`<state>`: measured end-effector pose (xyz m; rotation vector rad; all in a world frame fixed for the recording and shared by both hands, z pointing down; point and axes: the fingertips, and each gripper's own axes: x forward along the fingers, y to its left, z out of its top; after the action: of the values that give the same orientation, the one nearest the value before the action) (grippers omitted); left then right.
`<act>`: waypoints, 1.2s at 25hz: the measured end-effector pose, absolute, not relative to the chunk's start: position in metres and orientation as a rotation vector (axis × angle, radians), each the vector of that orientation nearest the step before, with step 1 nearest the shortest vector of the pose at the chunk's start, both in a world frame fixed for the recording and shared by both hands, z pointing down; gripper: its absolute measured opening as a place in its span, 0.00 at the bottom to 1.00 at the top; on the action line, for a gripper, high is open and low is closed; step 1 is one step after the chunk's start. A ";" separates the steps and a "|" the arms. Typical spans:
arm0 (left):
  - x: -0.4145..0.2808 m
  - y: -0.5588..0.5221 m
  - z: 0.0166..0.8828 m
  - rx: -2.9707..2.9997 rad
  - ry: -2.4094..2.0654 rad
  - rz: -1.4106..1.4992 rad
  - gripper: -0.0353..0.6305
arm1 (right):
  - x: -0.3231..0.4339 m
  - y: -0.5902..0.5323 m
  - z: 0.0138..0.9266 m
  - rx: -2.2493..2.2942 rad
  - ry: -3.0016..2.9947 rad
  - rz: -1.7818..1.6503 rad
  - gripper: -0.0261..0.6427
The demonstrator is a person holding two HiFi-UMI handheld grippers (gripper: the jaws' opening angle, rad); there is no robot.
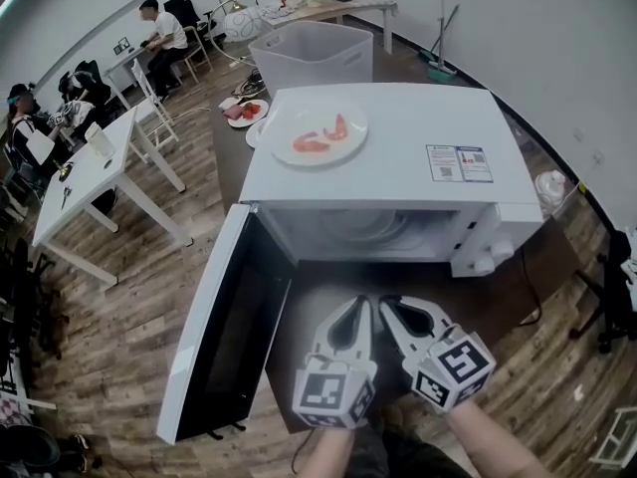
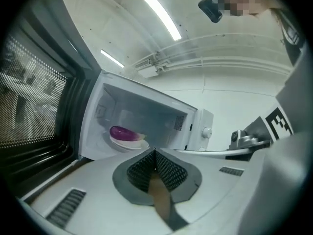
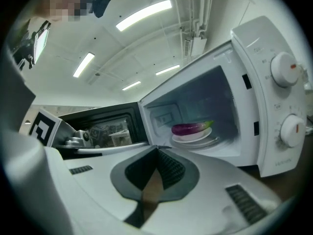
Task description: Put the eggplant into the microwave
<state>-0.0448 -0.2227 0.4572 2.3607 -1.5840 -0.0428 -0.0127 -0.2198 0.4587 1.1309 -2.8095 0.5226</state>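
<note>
While the eggplant (image 3: 188,129) lies on a white plate (image 3: 199,139) inside the microwave (image 1: 398,157), the microwave door (image 1: 224,327) stands swung open to the left. My left gripper (image 1: 358,307) and right gripper (image 1: 390,307) sit side by side in front of the opening, each with jaws pressed together on nothing.

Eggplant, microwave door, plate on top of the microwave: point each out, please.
eggplant (image 3: 188,129), right gripper view, middle of its purple body.
microwave door (image 1: 231,332), head view, dark inner window of the open door.
plate (image 1: 302,118), head view, bare upper-left part beside the food.
</note>
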 end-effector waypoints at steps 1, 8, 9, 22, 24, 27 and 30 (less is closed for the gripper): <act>-0.048 -0.218 0.454 2.350 -1.593 -0.044 0.06 | -0.012 -0.215 0.456 1.125 -2.812 0.516 0.04; -0.068 -0.192 0.444 2.294 -1.633 -0.068 0.06 | -0.017 -0.192 0.435 1.059 -2.832 0.439 0.04; -0.069 -0.189 0.441 2.297 -1.631 -0.065 0.06 | -0.019 -0.190 0.432 1.048 -2.836 0.437 0.04; -0.074 -0.157 0.412 2.326 -1.630 -0.074 0.06 | -0.020 -0.160 0.400 1.027 -2.855 0.395 0.04; -0.073 -0.152 0.405 2.333 -1.625 -0.078 0.06 | -0.018 -0.154 0.393 1.027 -2.859 0.381 0.04; -0.067 -0.144 0.394 2.360 -1.602 -0.084 0.06 | -0.017 -0.146 0.381 1.019 -2.869 0.363 0.04; -0.061 -0.134 0.383 2.386 -1.571 -0.077 0.06 | -0.015 -0.136 0.371 1.007 -2.875 0.365 0.04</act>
<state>-0.0611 -0.1338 0.3834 2.3865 -1.5706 -0.0766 -0.0148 -0.1360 0.3709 1.0073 -2.8751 0.3647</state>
